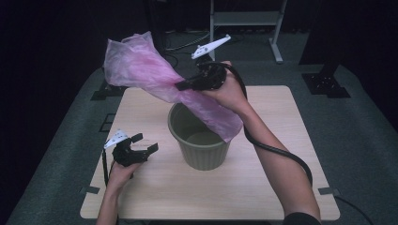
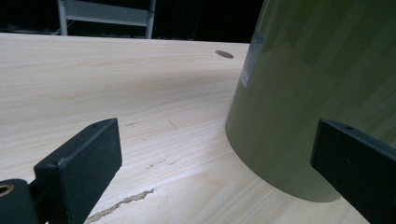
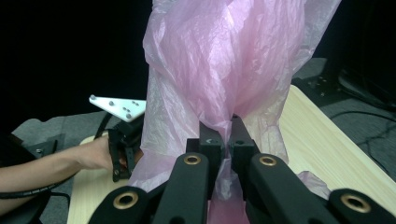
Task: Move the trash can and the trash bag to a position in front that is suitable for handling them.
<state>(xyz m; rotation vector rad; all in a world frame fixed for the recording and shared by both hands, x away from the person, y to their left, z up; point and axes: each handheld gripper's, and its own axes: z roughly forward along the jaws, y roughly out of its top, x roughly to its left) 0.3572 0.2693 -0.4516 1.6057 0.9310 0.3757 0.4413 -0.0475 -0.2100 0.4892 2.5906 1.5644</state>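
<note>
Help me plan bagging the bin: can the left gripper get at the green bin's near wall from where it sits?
Probably yes. The left gripper, jaws open, sits beside the green bin with bare table between them; the pink bag hangs higher.

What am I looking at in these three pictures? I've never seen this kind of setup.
A person sits at a wooden table holding a hand-held two-jaw gripper in each hand. The high view looks down from above; the other two pictures come from cameras riding on each gripper. An olive-green plastic bin stands on the table. The right gripper is shut on a thin pink plastic bag, held up over the bin with its lower end hanging into it. The left gripper is open, holding nothing, beside the bin.
</note>
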